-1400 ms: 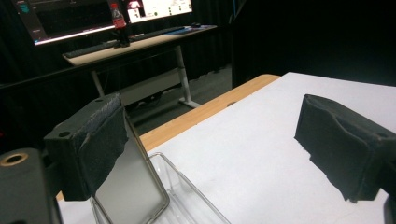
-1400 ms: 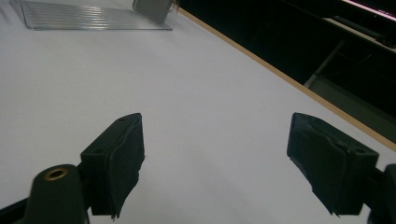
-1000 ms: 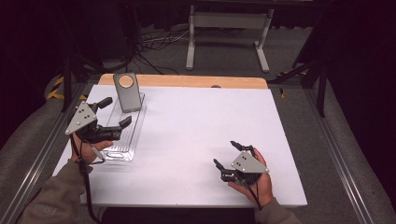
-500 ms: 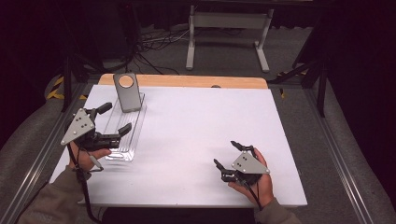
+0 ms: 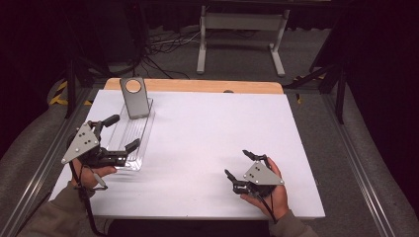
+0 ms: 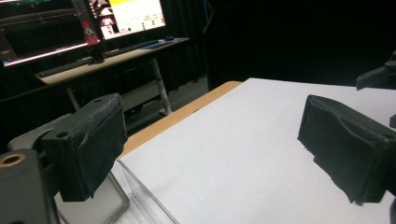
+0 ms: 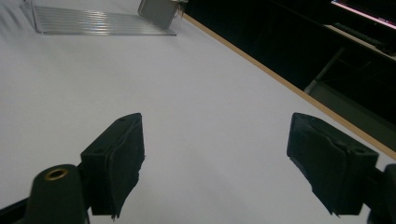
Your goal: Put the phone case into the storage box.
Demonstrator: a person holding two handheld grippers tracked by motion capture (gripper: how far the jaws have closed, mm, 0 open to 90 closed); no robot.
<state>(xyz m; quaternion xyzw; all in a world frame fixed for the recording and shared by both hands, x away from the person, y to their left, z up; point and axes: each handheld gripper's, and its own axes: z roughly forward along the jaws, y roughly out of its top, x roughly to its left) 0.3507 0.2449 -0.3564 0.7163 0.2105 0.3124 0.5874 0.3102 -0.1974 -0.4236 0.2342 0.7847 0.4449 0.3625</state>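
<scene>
On the white surface (image 5: 207,148), near its left edge: a clear ribbed plastic tray (image 5: 129,136) lying lengthwise, with a grey phone-like slab (image 5: 134,97) standing upright at its far end, a round pale disc near its top. Just at the tray's near end, the left gripper (image 5: 119,134), held in a hand (image 5: 89,175) — jaws spread wide, one jaw over the tray's left side, the other touching or just above its near right corner, nothing between them. Seen along the left gripper's own jaws: two black padded blocks far apart, bare white surface in the gap, the tray's clear corner (image 6: 144,200) low between them and the slab's rounded grey edge (image 6: 105,205) beside the left-hand pad.

Toward the near right of the surface, well apart from the tray: the right gripper (image 5: 240,165), resting in an upturned hand (image 5: 269,190) — jaws open wide, holding nothing. Along its jaws, only open white surface, with the tray (image 7: 100,21) and slab (image 7: 159,11) far off at the top. Beyond the surface's far wooden edge (image 5: 197,85), a grey floor with cables and a metal stand (image 5: 239,34).
</scene>
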